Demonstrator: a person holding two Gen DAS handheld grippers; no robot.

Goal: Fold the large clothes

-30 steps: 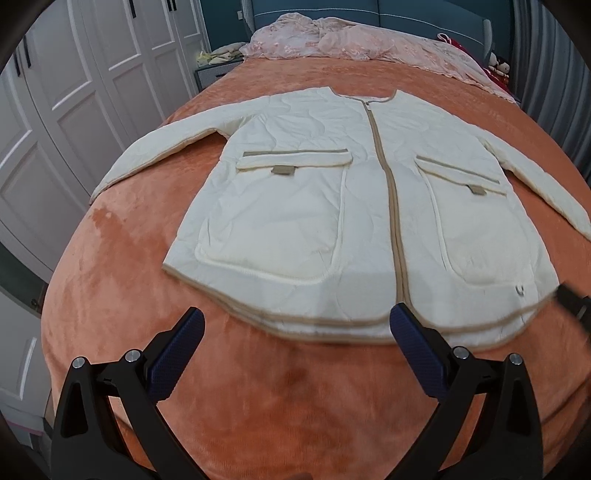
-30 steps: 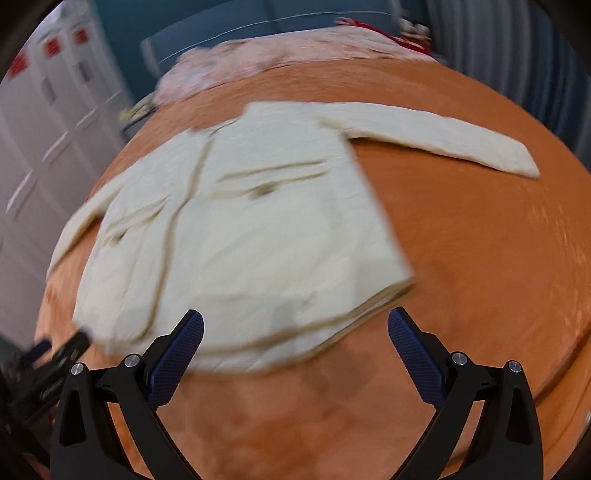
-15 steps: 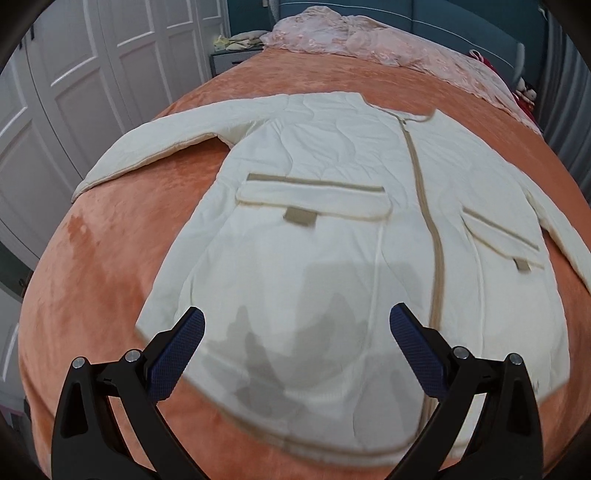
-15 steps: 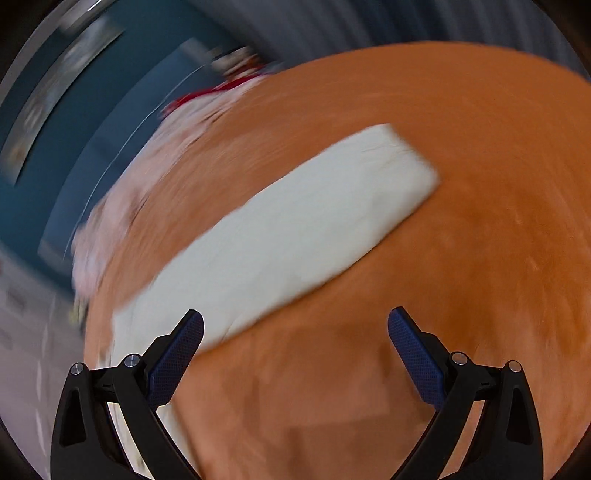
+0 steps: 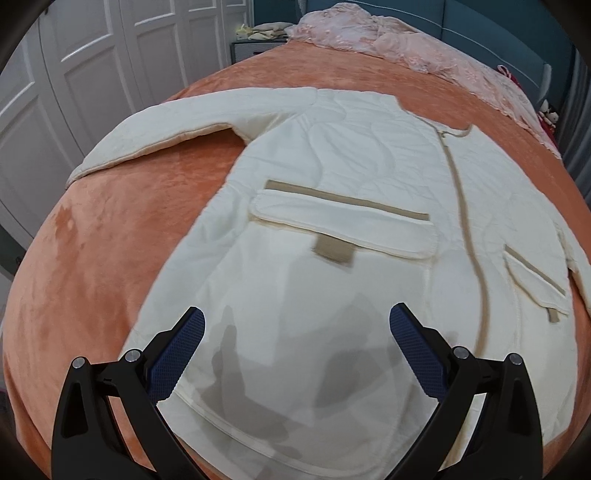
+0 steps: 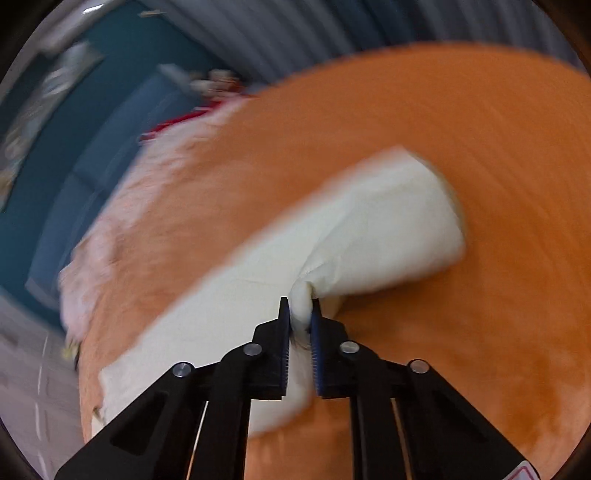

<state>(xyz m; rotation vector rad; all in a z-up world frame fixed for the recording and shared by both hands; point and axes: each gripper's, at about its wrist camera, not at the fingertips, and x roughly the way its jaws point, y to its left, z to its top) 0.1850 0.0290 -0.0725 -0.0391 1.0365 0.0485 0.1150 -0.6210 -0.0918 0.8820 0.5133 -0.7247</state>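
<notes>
A cream quilted jacket (image 5: 332, 229) with tan zip and pocket trim lies flat, front up, on an orange bed cover (image 5: 110, 236). Its left sleeve (image 5: 177, 125) stretches out to the left. My left gripper (image 5: 295, 332) is open and empty, hovering over the jacket's lower left front. In the right wrist view, my right gripper (image 6: 300, 314) is shut on a pinched fold of the jacket's right sleeve (image 6: 369, 236), a little back from the cuff. That view is blurred.
A pink lace blanket (image 5: 406, 48) lies across the head of the bed. White wardrobe doors (image 5: 74, 74) stand at the left. A bedside table (image 5: 255, 48) stands beyond the bed's far left corner. Grey curtains (image 6: 369, 29) hang on the right.
My left gripper has moved forward over the jacket's lower front. My right gripper has swung to the right sleeve and closed on it.
</notes>
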